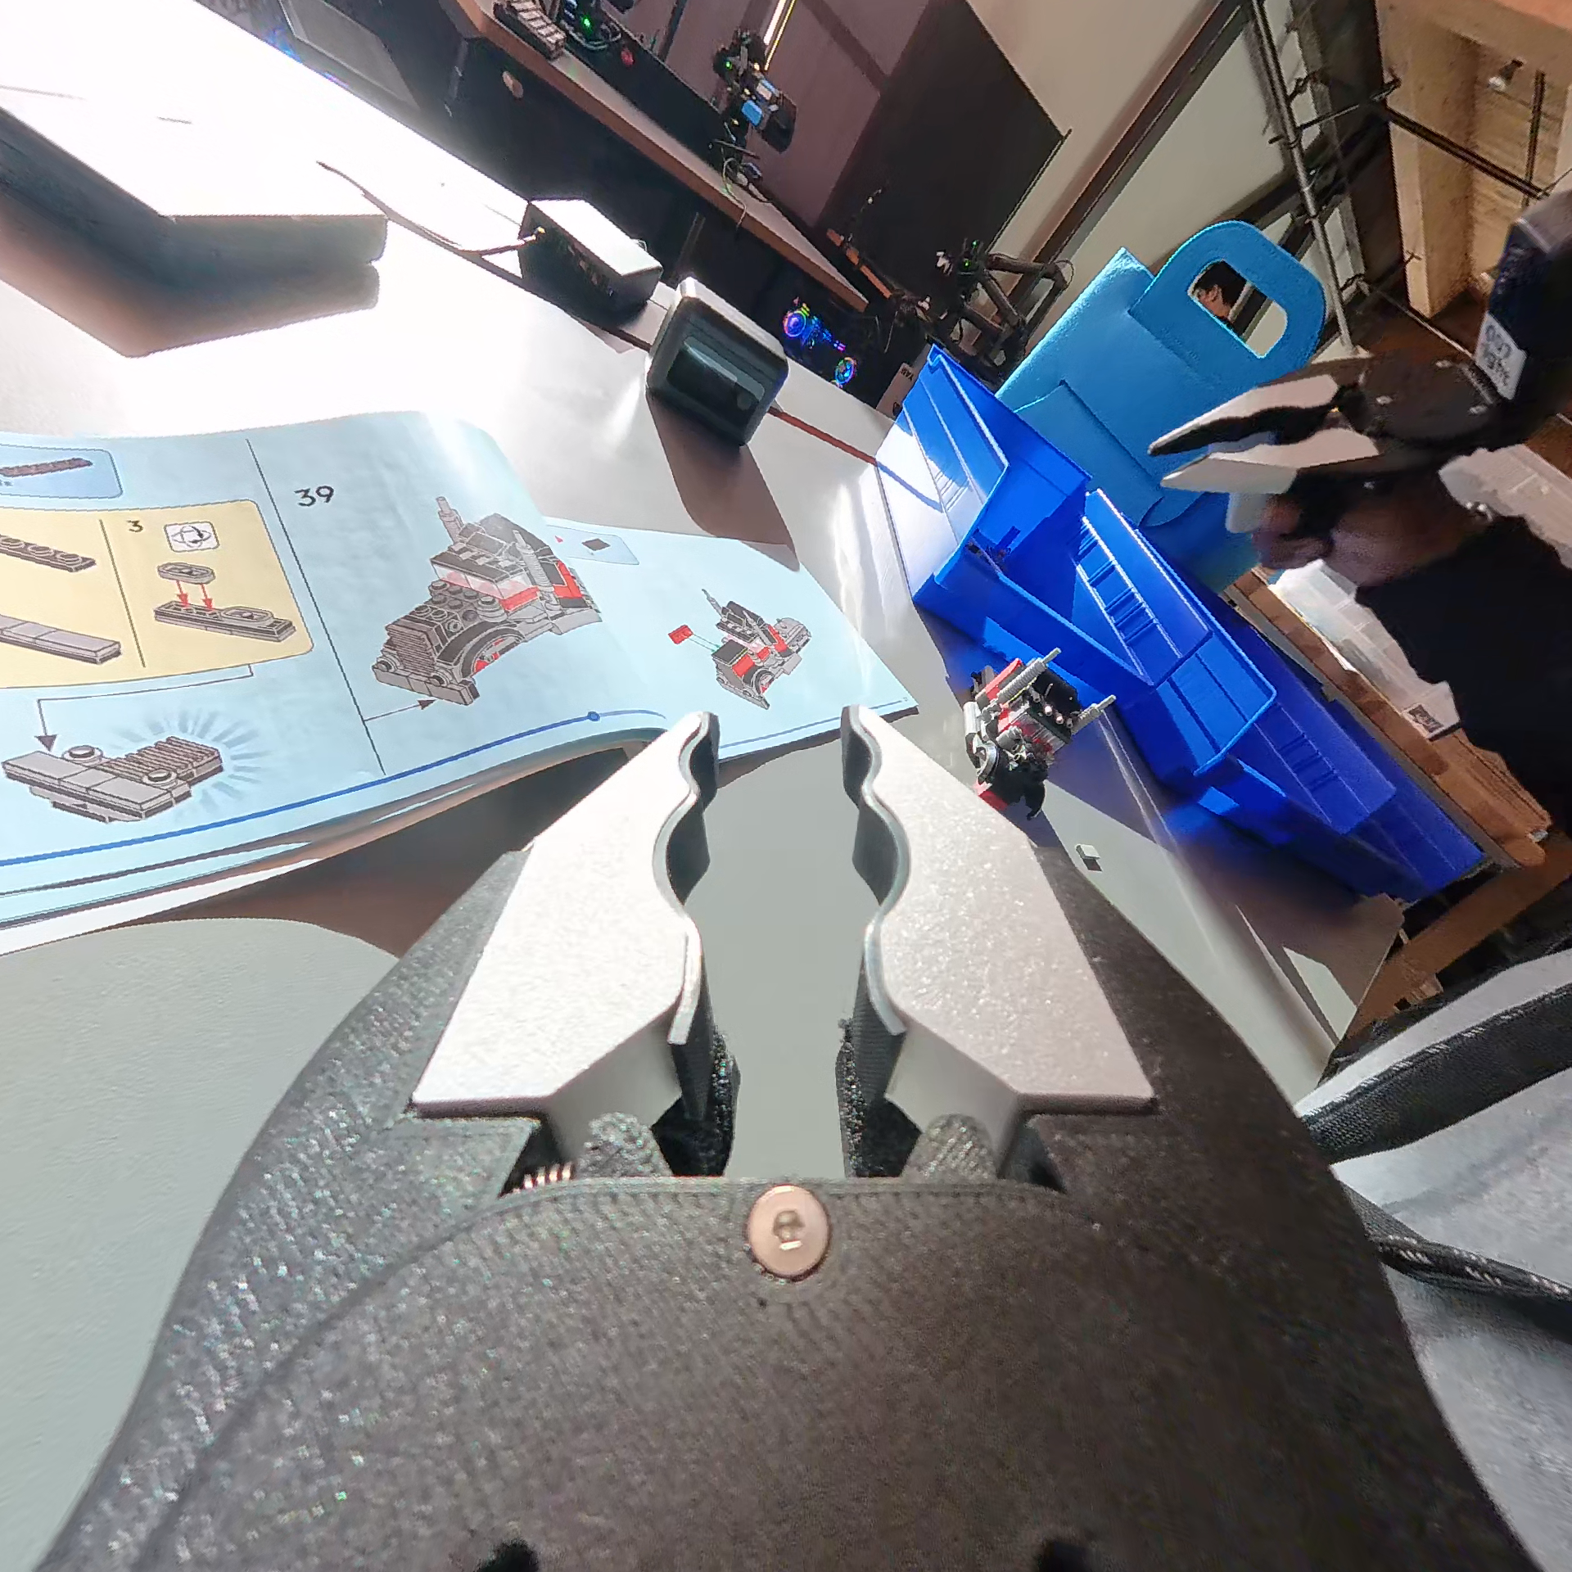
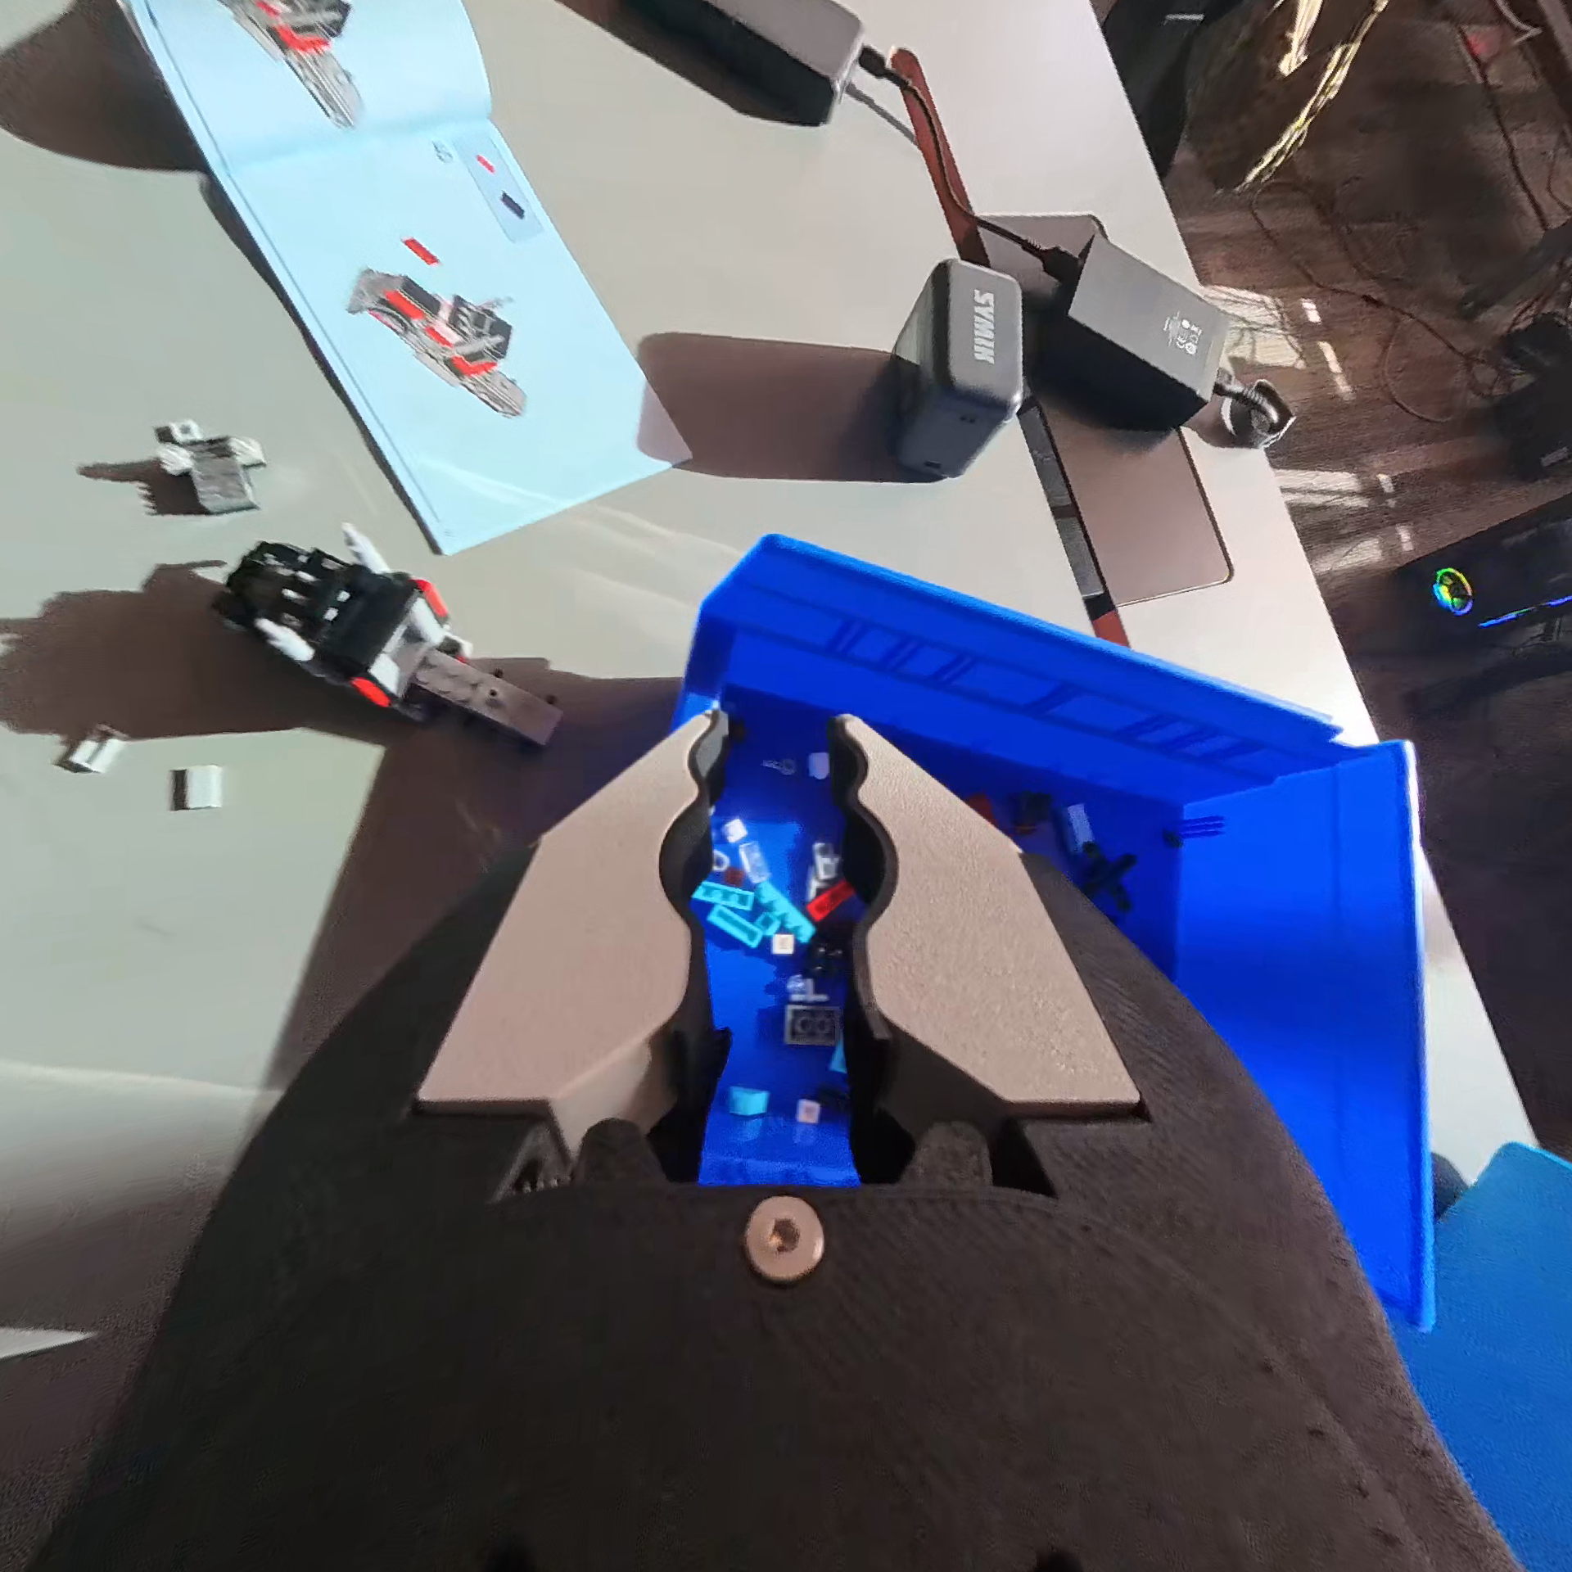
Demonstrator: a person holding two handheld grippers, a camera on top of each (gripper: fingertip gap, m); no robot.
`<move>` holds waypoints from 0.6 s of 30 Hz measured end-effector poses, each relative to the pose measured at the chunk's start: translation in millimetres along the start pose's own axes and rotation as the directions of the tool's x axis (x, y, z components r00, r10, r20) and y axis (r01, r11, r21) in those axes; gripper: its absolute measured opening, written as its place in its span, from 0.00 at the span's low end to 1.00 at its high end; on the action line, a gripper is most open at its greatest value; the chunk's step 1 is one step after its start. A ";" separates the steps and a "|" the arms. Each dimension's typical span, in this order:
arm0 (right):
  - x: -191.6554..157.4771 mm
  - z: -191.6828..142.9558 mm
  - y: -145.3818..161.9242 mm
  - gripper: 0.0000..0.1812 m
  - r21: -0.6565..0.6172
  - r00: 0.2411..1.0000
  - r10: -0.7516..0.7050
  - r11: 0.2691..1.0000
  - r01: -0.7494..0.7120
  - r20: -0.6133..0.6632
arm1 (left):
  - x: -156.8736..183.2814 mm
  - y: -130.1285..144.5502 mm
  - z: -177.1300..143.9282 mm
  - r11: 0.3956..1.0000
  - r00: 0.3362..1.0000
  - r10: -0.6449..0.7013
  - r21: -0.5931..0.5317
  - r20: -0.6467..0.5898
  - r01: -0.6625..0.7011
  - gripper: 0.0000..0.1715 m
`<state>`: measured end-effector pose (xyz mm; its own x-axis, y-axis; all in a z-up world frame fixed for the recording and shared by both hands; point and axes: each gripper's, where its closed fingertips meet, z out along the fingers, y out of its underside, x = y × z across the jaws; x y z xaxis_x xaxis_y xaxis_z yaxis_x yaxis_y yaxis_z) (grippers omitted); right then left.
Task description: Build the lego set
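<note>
Left wrist view: left gripper (image 1: 778, 723) low over the grey table (image 1: 170, 1063), fingers apart, nothing between them. Open instruction booklet (image 1: 357, 612) lies just ahead and to the left, tips near its front edge. Partly built lego truck (image 1: 1021, 731), black/red/grey, sits on the table to the right of the tips, beside the blue bin (image 1: 1191, 680). One small loose grey piece (image 1: 1089, 855) on the table near the truck. Right gripper (image 1: 1225, 464) shows far right, raised over the bin, fingers slightly apart, nothing visible between them. Dark charger block (image 1: 714, 374) stands behind the booklet.

Right wrist view: right gripper (image 2: 778, 731) hangs above the blue bin (image 2: 1276, 1021), fingers apart and empty. Loose lego pieces (image 2: 766, 919) scattered on the bin floor: cyan, red, grey, black, clear. Picture is motion-blurred. Truck (image 2: 357, 629) on the table left of the bin, apart from it. Small grey sub-build (image 2: 213, 468) farther left, two small white pieces (image 2: 196, 787) nearer the camera. Booklet (image 2: 408, 281) beyond the truck. Charger block (image 2: 961, 366) and a power brick (image 2: 1140, 332) sit behind the bin.
</note>
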<state>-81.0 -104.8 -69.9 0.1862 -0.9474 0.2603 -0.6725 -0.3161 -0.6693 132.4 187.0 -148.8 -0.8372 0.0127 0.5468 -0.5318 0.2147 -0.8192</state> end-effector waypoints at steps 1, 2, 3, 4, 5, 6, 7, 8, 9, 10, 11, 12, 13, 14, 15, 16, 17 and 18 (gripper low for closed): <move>4.9 4.1 1.0 0.14 -0.014 1.000 -0.016 1.000 0.016 0.006 | -0.2 0.1 0.1 1.000 1.000 -0.001 -0.001 0.001 0.001 0.17; 8.9 8.0 2.7 0.14 -0.031 0.999 -0.035 0.999 0.036 0.016 | -0.5 0.4 0.3 1.000 1.000 -0.003 -0.004 0.001 0.003 0.17; 12.5 11.7 5.2 0.14 -0.051 0.998 -0.056 0.997 0.058 0.031 | -0.6 0.7 0.5 1.000 1.000 -0.004 -0.006 0.001 0.004 0.17; 13.7 15.3 9.1 0.13 -0.075 0.995 -0.080 0.994 0.085 0.064 | -0.6 1.1 0.8 1.000 1.000 -0.004 -0.009 0.001 0.004 0.17; 12.7 18.5 14.1 0.13 -0.098 0.988 -0.106 0.988 0.117 0.113 | -0.4 1.4 1.1 1.000 1.000 -0.005 -0.012 -0.002 0.005 0.17; 11.6 20.9 18.8 0.13 -0.112 0.977 -0.136 0.982 0.155 0.162 | 0.1 1.6 1.0 1.000 1.000 -0.006 -0.013 -0.006 0.006 0.17; 11.1 22.9 22.2 0.13 -0.116 0.965 -0.165 0.975 0.191 0.205 | 0.3 1.7 1.0 1.000 1.000 -0.007 -0.014 -0.008 0.007 0.17; 11.8 25.1 24.8 0.13 -0.116 0.952 -0.188 0.968 0.220 0.242 | 0.5 1.7 1.0 1.000 1.000 -0.007 -0.014 -0.010 0.007 0.17; 14.0 27.7 26.5 0.13 -0.117 0.941 -0.204 0.963 0.242 0.271 | 0.7 1.9 1.0 1.000 1.000 -0.007 -0.016 -0.012 0.006 0.17; 17.2 30.8 27.3 0.14 -0.113 0.930 -0.218 0.959 0.261 0.296 | 1.2 2.2 1.0 1.000 1.000 -0.006 -0.018 -0.015 0.006 0.17; 21.6 35.0 27.9 0.14 -0.110 0.921 -0.231 0.955 0.277 0.312 | 1.5 2.3 1.0 1.000 1.000 -0.006 -0.018 -0.017 0.006 0.17; 27.7 40.6 29.6 0.15 -0.117 0.916 -0.242 0.949 0.292 0.320 | 1.6 2.4 1.0 1.000 1.000 -0.007 -0.019 -0.018 0.007 0.17; 34.4 47.0 32.7 0.16 -0.134 0.912 -0.251 0.942 0.307 0.324 | 1.8 2.6 1.1 1.000 1.000 -0.008 -0.021 -0.020 0.008 0.17; 40.3 54.0 37.1 0.17 -0.156 0.908 -0.258 0.933 0.323 0.330 | 2.0 2.9 1.1 1.000 1.000 -0.009 -0.023 -0.023 0.008 0.17; 46.0 61.3 41.5 0.17 -0.178 0.905 -0.266 0.924 0.337 0.333 | 2.3 3.1 1.2 1.000 1.000 -0.010 -0.025 -0.025 0.009 0.17; 50.8 68.7 45.7 0.17 -0.198 0.902 -0.271 0.916 0.349 0.336 | 2.3 3.2 1.2 1.000 1.000 -0.011 -0.026 -0.027 0.011 0.17; 53.7 75.8 50.1 0.17 -0.215 0.898 -0.274 0.908 0.359 0.344 | 2.2 3.2 1.2 1.000 1.000 -0.014 -0.027 -0.028 0.013 0.17; 55.5 82.3 54.3 0.17 -0.229 0.893 -0.277 0.901 0.370 0.355 | 2.1 3.3 1.2 0.999 0.999 -0.017 -0.027 -0.030 0.016 0.17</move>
<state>-48.2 -178.7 -149.1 0.6063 -0.7767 0.1708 -0.7006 -0.6233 -0.3475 128.8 186.6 -150.5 -0.8240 0.0387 0.5652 -0.5411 0.2417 -0.8055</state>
